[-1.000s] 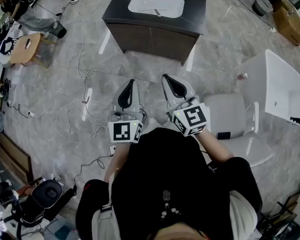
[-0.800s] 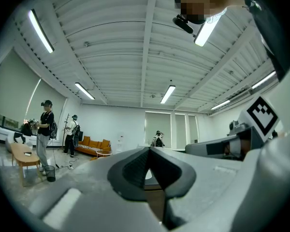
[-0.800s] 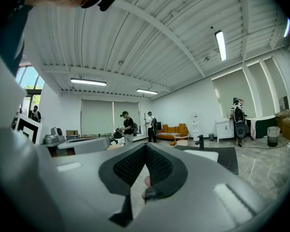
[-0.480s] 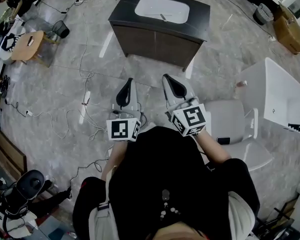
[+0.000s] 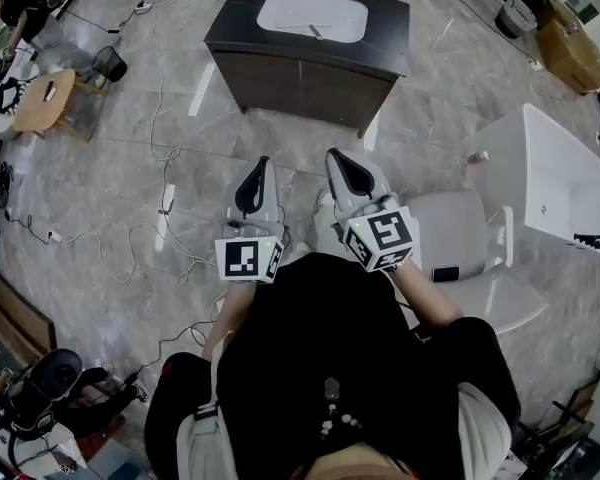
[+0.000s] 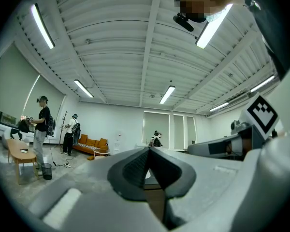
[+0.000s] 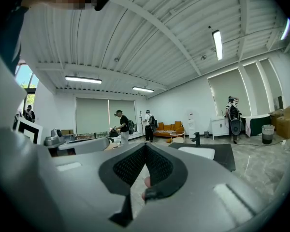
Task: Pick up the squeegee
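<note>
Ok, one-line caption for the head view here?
From above, a person holds the left tool and right tool, both shut, toward a dark sink cabinet.

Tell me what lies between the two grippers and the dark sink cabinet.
In the head view that stretch is bare grey floor; loose cables lie off to its left.

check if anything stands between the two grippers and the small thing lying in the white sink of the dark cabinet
Nothing visible does. Only bare grey tiled floor lies between the left gripper, the right gripper and the dark cabinet. The small thing in its white sink, perhaps the squeegee, lies uncovered.
</note>
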